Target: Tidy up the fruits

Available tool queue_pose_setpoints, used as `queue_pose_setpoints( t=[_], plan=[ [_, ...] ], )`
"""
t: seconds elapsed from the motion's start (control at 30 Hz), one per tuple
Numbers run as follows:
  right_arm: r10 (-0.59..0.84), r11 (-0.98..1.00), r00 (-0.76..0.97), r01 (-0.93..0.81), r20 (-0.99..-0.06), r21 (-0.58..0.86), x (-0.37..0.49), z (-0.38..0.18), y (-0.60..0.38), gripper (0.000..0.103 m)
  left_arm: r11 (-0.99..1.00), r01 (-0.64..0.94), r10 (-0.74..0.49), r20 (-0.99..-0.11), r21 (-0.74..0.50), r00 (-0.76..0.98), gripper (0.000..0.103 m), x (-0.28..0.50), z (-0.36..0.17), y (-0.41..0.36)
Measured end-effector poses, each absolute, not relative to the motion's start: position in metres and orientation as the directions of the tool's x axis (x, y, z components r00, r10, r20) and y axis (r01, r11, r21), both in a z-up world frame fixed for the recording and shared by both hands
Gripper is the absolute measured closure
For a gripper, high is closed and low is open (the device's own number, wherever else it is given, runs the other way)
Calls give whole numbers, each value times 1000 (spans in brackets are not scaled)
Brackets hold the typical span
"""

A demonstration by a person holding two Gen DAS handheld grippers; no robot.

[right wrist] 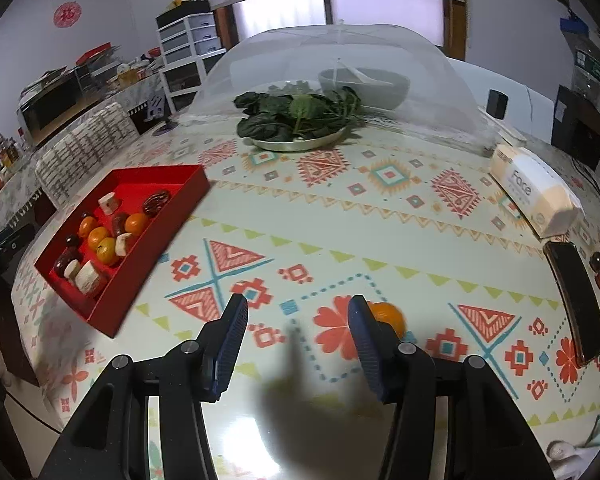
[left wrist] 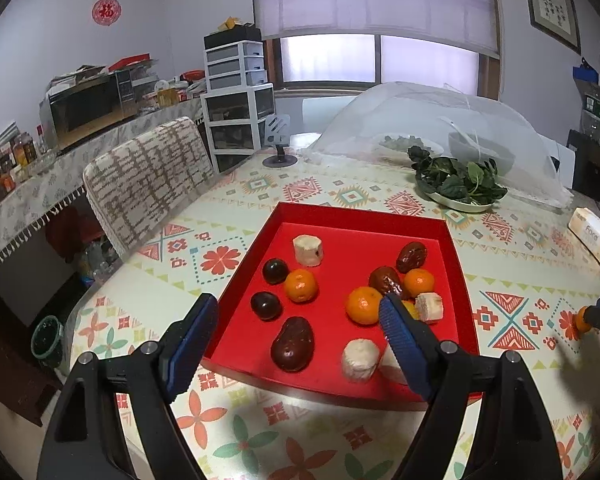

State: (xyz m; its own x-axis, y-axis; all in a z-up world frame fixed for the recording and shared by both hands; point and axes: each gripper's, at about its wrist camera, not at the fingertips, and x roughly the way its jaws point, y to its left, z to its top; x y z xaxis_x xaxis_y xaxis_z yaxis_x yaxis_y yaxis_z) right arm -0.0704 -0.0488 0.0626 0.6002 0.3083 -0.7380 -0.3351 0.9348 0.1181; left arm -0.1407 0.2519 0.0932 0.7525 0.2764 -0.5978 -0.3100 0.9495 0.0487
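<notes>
Jaws: both grippers, left point(left wrist: 296, 312) and right point(right wrist: 298, 314), wide, empty. Orange point(right wrist: 390, 317) light, round, rolls; you grip across middle, gently.

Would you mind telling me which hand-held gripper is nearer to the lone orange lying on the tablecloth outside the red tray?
Right. The right hand-held gripper is open beside the lone orange, which sits just past its right finger. The left hand-held gripper hovers open over the red tray, well away.

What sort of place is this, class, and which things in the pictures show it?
Most likely a home dining room or kitchen: a patterned table with a mesh food cover over dishes, a plate of leafy greens, and a microwave on a cluttered sideboard.
</notes>
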Motion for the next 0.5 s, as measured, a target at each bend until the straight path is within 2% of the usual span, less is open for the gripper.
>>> queue_pose_setpoints(
  t=[0.3, 0.5],
  plan=[
    [335, 910, 575, -404, -746, 98, -82, 60, -11, 43, 949, -315, 259, -606, 14, 752, 21, -150, 90, 263],
    [331, 921, 584, -371, -741, 119, -85, 60, -23, 43, 942, -337, 266, -600, -7, 755, 21, -159, 89, 275]
  ],
)
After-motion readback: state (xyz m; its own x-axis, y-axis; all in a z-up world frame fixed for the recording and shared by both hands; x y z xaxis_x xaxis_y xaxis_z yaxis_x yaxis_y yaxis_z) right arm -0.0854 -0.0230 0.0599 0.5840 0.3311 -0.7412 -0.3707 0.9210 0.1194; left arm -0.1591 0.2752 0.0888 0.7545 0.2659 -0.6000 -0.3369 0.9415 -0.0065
